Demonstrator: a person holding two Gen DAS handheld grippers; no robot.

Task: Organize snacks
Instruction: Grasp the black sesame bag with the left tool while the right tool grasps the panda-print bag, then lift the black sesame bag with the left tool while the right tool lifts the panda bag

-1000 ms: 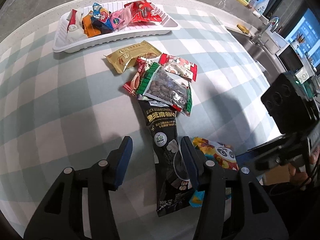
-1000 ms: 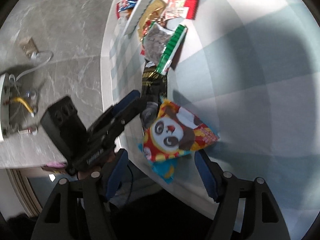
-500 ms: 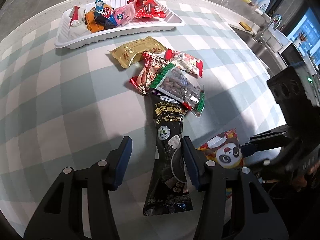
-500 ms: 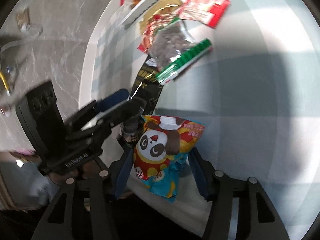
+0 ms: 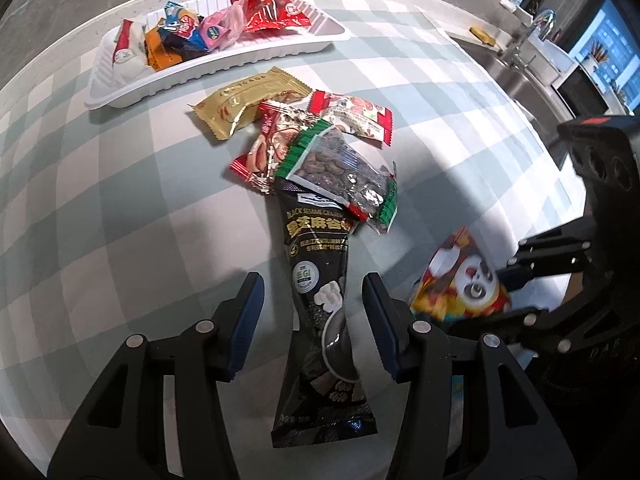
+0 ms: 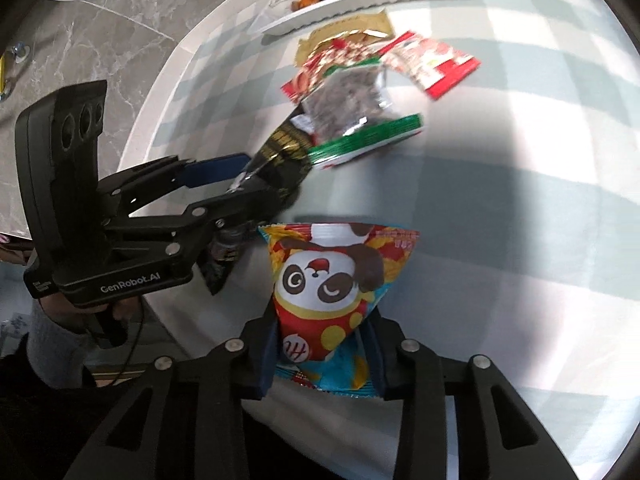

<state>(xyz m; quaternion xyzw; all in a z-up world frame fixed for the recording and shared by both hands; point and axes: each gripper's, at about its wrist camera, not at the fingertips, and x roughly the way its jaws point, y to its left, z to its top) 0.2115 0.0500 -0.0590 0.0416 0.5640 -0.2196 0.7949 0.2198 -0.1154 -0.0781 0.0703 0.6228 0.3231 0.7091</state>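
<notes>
At the near edge of the checked tablecloth (image 5: 100, 208), the right gripper (image 6: 322, 354) has just been closing and now pinches the panda snack bag (image 6: 332, 280), lifted clear of the cloth. The left gripper (image 5: 312, 320) hangs with jaws apart, straddling the long black sesame packet (image 5: 320, 300) without pressing it. From that packet, the loose heap topped by the green-edged nut bag (image 5: 344, 168) lies at twelve o'clock; the white tray (image 5: 224, 64) of sorted snacks sits at eleven, well beyond.
</notes>
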